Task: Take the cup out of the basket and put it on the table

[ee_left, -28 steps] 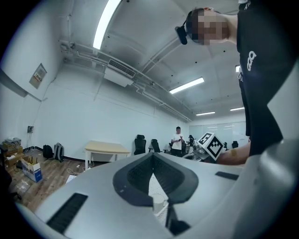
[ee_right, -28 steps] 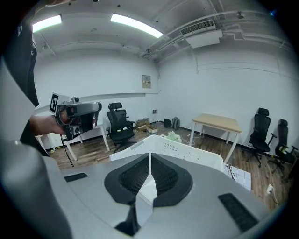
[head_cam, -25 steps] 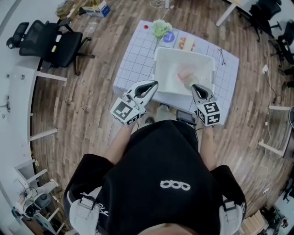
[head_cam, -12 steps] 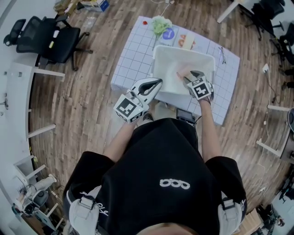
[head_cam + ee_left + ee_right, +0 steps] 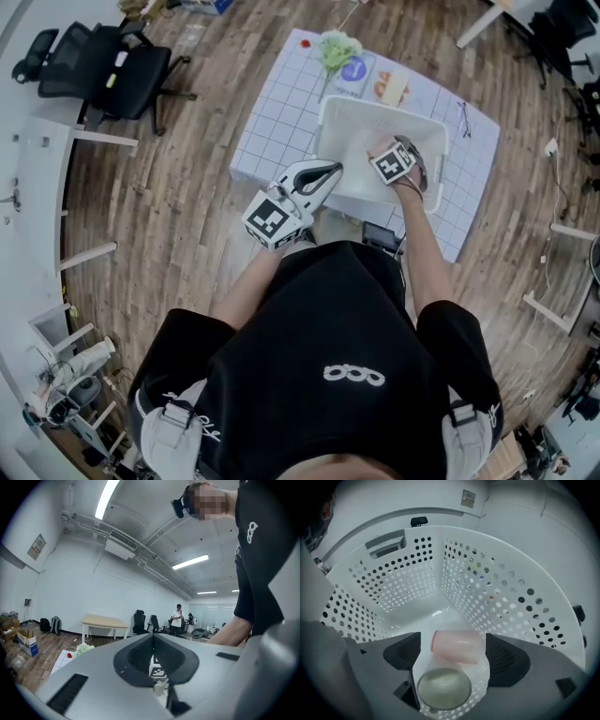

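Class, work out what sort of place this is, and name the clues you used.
Most likely an open office or lab room: wheeled office chairs on a wooden floor, a desk, and strip lights overhead.

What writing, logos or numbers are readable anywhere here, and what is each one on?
No legible words or numbers anywhere.
Black shirt: white linked-rings logo, no letters.
Marker cubes: black-and-white square patterns, not text.
Printed cards on the table: print too small to read.
Wall sign in the left gripper view: blurred.
Wall plate in the right gripper view: blurred.
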### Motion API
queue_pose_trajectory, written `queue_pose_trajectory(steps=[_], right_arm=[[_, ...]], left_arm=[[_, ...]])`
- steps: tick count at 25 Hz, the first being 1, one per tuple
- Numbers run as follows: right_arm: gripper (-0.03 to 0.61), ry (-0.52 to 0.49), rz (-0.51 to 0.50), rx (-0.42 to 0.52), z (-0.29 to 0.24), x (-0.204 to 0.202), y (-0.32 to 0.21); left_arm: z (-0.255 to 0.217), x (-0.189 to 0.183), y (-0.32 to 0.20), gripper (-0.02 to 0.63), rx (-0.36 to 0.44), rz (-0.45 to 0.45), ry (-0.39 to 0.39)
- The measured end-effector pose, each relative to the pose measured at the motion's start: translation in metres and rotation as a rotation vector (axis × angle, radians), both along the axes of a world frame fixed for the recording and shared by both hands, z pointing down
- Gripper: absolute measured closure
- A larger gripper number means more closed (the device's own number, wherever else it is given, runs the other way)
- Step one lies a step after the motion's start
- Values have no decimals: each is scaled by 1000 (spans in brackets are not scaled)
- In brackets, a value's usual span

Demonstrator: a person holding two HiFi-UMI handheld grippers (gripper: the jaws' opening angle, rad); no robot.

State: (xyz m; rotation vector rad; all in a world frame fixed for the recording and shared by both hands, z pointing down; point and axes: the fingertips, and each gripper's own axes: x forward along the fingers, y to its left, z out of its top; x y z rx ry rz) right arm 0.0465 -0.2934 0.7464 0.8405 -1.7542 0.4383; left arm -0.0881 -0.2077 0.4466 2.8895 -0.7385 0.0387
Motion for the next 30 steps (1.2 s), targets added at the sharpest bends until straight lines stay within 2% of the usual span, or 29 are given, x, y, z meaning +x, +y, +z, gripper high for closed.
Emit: queue_pose_trajectory(steps=[10, 22, 30], right_arm=[[175, 72, 32, -83, 42, 7, -7], [168, 163, -1, -54, 51, 9, -19], [169, 159, 13, -57, 46, 12, -16]], left_arm=[[7, 9, -17, 606, -29, -4, -19], [15, 3, -25, 606, -37, -28, -16], [12, -5, -22, 606, -34, -48, -11]])
